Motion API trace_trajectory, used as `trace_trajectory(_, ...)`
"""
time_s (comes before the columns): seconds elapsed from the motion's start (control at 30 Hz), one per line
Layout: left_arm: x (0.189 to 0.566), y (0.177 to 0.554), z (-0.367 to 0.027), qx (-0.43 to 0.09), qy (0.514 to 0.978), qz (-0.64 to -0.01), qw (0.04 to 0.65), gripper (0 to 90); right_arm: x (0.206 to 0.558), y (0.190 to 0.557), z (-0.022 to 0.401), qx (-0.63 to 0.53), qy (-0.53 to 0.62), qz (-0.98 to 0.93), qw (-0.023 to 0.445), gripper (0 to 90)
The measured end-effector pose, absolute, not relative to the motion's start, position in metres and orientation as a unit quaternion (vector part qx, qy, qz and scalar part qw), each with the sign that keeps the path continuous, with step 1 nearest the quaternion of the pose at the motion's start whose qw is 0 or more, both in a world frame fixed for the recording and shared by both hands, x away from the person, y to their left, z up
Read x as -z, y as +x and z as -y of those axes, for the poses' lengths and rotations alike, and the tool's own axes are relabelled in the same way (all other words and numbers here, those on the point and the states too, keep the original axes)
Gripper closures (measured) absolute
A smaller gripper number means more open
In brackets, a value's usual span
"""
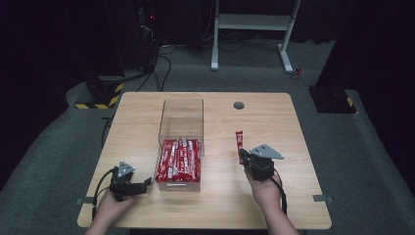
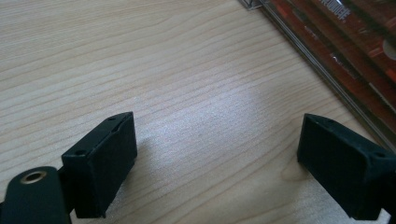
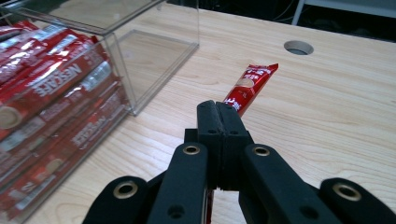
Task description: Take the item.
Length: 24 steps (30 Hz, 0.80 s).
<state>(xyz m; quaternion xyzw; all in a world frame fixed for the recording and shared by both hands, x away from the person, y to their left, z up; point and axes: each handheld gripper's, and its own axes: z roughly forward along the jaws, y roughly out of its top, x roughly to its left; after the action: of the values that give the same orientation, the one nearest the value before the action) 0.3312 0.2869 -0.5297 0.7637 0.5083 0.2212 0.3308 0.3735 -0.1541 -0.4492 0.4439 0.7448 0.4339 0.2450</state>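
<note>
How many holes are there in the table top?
1. The round hole is near the table's far edge, beyond the red sachet held in the right claw. The clear box could hide others.

A slim red sachet (image 3: 250, 86) with white lettering and a pale round mark near its middle lies flat on the wooden table (image 1: 293, 147), lengthwise away from the person. It sits apart from the clear box (image 1: 181, 142), to that box's right, with its far end toward the round hole (image 1: 239, 105) in the tabletop. Its near end runs in between the closed jaws of the right gripper (image 3: 223, 112), which seem to pinch it, though the contact itself is hidden.
</note>
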Motion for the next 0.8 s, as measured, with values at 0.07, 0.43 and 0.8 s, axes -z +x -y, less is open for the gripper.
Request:
trace_trajectory(0.07, 0.530, 0.331, -0.287, -0.221, 0.764, -0.508, 0.331, 12.1, 0.450, 0.377, 0.155, -0.431, 0.445, -0.745, 0.247, 90.0)
trace_trajectory(0.43, 0.530, 0.331, -0.287, -0.221, 0.764, -0.508, 0.331, 12.1, 0.457, 0.394, 0.161, -0.419, 0.459, -0.743, 0.248, 90.0)
trace_trajectory(0.8, 0.530, 0.331, -0.287, -0.221, 0.764, -0.508, 0.331, 12.1, 0.467, 0.407, 0.162, -0.406, 0.465, -0.747, 0.248, 90.0)
